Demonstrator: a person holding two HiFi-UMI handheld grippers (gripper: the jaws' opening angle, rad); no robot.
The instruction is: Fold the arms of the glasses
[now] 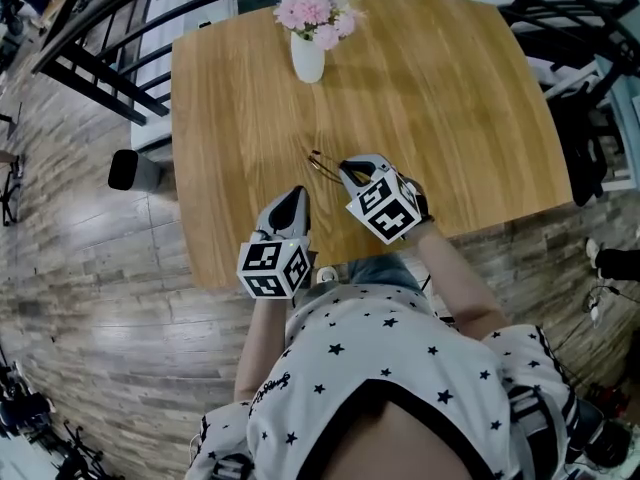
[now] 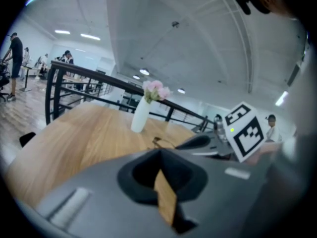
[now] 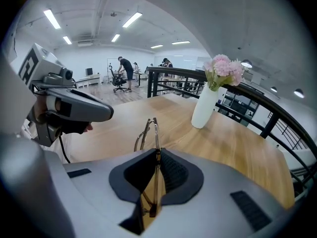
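Your right gripper view showed your right gripper clamped on the thin-framed glasses, which in the head view were only a dark sliver. Your left gripper was closed and empty. The glasses sat near the wooden tabletop's near edge, with a white vase at the far edge and plank floor around.

Light wooden rectangular table at centre. White vase of pink flowers near table's far edge. Black metal railing beyond table. Grey wood-plank floor under table. Ceiling strip lights above table.

The glasses look thin metal, the table smooth wood, the vase glossy.
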